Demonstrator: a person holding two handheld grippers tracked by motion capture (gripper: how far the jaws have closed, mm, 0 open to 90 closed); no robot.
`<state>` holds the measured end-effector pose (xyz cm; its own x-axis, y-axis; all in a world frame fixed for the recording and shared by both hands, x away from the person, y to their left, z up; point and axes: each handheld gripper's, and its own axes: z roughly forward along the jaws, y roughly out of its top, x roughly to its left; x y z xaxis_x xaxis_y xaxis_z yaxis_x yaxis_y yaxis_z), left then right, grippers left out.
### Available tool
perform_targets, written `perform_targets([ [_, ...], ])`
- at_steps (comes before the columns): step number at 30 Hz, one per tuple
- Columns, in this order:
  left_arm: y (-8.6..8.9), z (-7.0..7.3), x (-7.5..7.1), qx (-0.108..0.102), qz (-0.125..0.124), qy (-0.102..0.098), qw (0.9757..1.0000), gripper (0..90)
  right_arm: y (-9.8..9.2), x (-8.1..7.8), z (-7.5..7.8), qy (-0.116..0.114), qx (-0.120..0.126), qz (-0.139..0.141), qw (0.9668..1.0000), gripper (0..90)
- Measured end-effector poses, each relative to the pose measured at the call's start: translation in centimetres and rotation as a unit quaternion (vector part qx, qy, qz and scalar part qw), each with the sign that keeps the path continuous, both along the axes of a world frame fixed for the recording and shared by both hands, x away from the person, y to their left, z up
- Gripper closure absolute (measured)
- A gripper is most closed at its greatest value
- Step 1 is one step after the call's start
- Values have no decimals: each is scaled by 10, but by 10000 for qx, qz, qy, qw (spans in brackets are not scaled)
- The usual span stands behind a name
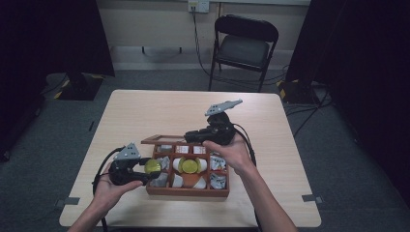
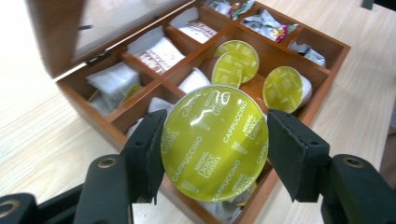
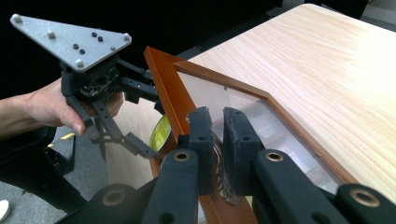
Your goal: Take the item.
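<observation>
Left gripper [image 2: 212, 154] clamped a green-lidded cappuccino pod [image 2: 215, 142] between both jaws, foil face toward camera, held just above the wooden box's [image 1: 186, 189] near-left corner; nearest landing spot lay straight below – compartments already crowded with more pods [image 2: 236, 60] and sachets [image 2: 156, 49]; right gripper [image 3: 217, 140] pinched the glass lid [image 3: 243, 107] edge, holding it raised – lid was clear of the pod's path.

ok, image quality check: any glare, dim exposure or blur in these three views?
High view: dim, dark surround, the wooden box small and soft. Left gripper view: bright, white glare streak on the yellow capsule foil, table washed out at left. Right gripper view: near jaws soft, the glass lid shows pale reflections, background black.
</observation>
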<state>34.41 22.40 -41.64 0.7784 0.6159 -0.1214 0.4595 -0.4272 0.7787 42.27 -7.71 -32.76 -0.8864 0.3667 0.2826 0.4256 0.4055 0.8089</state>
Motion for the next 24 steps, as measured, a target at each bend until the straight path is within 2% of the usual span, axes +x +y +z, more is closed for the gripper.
perform_targets([
  [9, 19, -4, 11, -109, 337, 69, 9994, 406, 0, 0, 0, -5, -6, -5, 10000, 822],
  [13, 26, -5, 15, -62, 413, 71, 9991, 406, 0, 0, 0, -5, -4, -4, 10000, 822],
  [17, 30, -6, 18, -105, 508, 88, 9986, 406, 0, 0, 0, -2, -5, -5, 10000, 822],
  [24, 42, -5, 31, -63, 742, 80, 9972, 406, 0, 0, 0, 11, 2, -2, 10000, 822],
])
